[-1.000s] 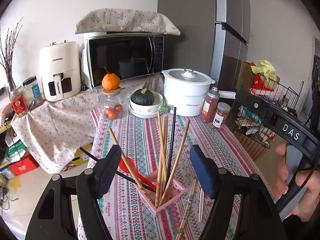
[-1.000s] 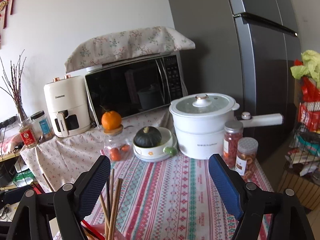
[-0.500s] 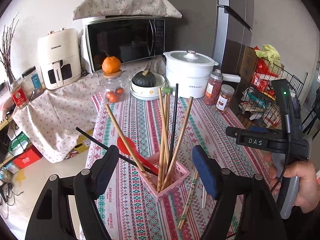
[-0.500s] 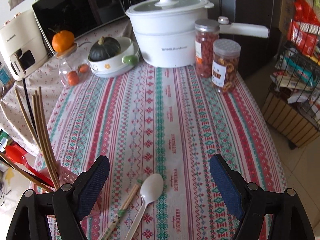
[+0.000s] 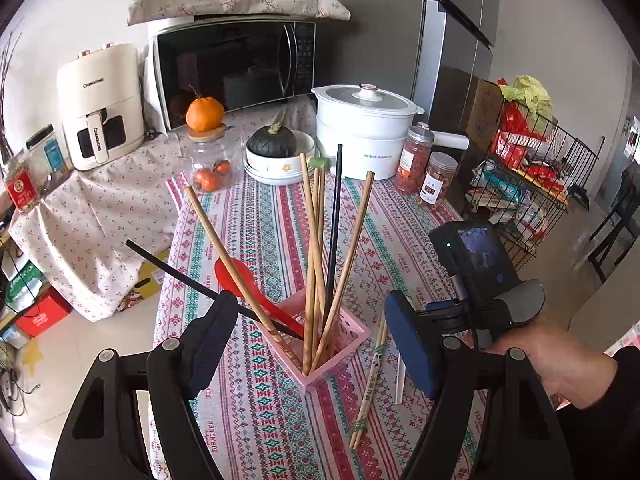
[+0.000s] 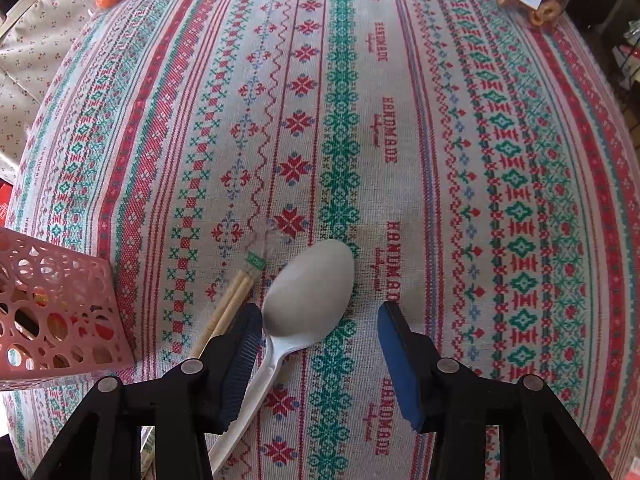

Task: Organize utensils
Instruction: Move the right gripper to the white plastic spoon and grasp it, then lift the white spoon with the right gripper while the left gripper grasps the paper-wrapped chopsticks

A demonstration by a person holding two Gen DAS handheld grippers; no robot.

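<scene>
A pink perforated holder [image 5: 320, 344] stands on the striped tablecloth with several wooden chopsticks [image 5: 316, 248], black chopsticks and a red spoon [image 5: 244, 280] in it. My left gripper [image 5: 312, 344] is open and empty, with the holder showing between its pads. To the holder's right lie a wrapped pair of chopsticks [image 5: 370, 384] and a white plastic spoon [image 5: 399, 380]. In the right wrist view my right gripper [image 6: 316, 356] is open, low over the white spoon [image 6: 308, 300], whose handle runs under the left pad. The wrapped chopsticks [image 6: 228, 308] and holder [image 6: 52, 312] lie left of it.
At the table's far end stand a white pot [image 5: 366, 132], two snack jars [image 5: 428, 172], a bowl with a dark squash [image 5: 276, 152] and a jar topped by an orange [image 5: 206, 140]. A microwave and air fryer sit behind. A wire rack [image 5: 532, 168] stands right.
My right gripper has tilted down and dropped low over the white spoon. My left gripper has shifted slightly, its jaws still open around the holder.
</scene>
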